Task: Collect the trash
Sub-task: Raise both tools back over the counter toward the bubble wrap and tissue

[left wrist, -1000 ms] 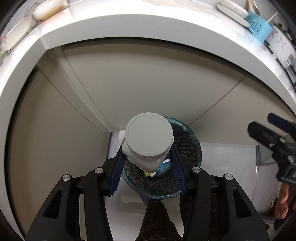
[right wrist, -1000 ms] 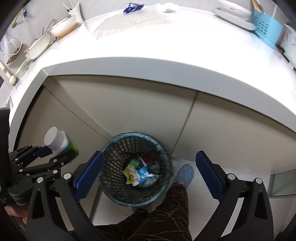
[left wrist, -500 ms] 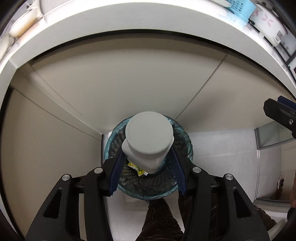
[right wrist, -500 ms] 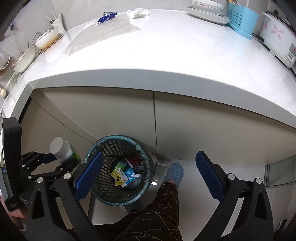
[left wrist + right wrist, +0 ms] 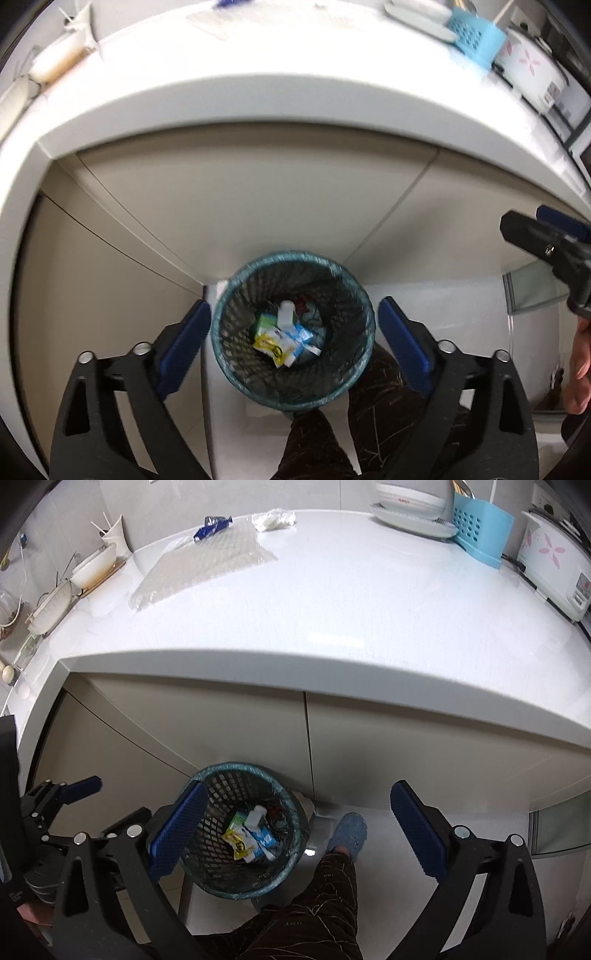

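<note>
Standing against cabinet doors (image 5: 258, 731), bin (image 5: 293, 328) beside slipper (image 5: 349, 832).

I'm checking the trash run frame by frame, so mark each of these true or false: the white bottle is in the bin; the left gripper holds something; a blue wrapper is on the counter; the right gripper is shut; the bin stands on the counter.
1. The white plastic bottle lies inside the dark mesh waste bin. True.
2. The left gripper holds something. False: its jaws are opening, with nothing gripped between the fingers.
3. A crumpled blue wrapper lies on the white countertop. True.
4. The right gripper is shut. False: it is wide open and empty.
5. The bin stands on the countertop. False: it stands on the floor by the cabinet doors.
</note>
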`<action>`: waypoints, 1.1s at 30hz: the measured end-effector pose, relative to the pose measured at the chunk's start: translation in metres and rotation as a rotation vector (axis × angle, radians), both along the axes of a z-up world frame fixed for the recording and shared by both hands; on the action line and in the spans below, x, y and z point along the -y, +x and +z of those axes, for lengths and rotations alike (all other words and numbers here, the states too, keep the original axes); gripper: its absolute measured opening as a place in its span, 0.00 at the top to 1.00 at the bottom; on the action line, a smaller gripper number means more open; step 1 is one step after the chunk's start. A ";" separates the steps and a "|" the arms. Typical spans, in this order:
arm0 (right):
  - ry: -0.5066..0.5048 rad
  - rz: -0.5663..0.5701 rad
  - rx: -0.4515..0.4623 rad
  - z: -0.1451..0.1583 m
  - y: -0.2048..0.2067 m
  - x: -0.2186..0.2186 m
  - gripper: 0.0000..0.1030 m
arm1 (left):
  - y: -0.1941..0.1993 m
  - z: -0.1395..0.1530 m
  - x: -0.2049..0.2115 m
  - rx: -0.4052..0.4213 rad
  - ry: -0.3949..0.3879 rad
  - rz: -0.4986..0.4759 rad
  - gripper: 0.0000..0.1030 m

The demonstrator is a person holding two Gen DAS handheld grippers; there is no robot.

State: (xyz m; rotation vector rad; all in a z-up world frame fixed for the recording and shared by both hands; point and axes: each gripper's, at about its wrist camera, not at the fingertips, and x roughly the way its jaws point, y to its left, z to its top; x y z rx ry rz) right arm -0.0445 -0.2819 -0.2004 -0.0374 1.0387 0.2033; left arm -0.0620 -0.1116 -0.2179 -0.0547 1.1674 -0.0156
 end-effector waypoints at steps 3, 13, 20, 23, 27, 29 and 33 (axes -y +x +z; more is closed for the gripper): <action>0.006 0.003 0.029 0.014 0.003 -0.002 0.07 | 0.002 0.019 -0.010 0.028 -0.010 0.027 0.06; 0.025 0.021 0.138 0.073 0.024 -0.007 0.07 | 0.021 0.090 -0.024 0.114 -0.030 0.111 0.06; 0.027 0.042 0.185 0.105 0.049 -0.011 0.07 | 0.041 0.129 -0.038 0.155 -0.024 0.164 0.06; 0.027 0.051 0.199 0.113 0.062 -0.010 0.07 | 0.053 0.141 -0.041 0.167 -0.022 0.176 0.06; 0.031 0.060 0.215 0.125 0.082 -0.009 0.07 | 0.070 0.155 -0.044 0.182 -0.024 0.190 0.06; 0.029 0.062 0.221 0.130 0.092 -0.007 0.07 | 0.078 0.159 -0.045 0.184 -0.027 0.202 0.06; 0.033 0.068 0.231 0.138 0.113 -0.005 0.07 | 0.098 0.167 -0.046 0.188 -0.021 0.223 0.06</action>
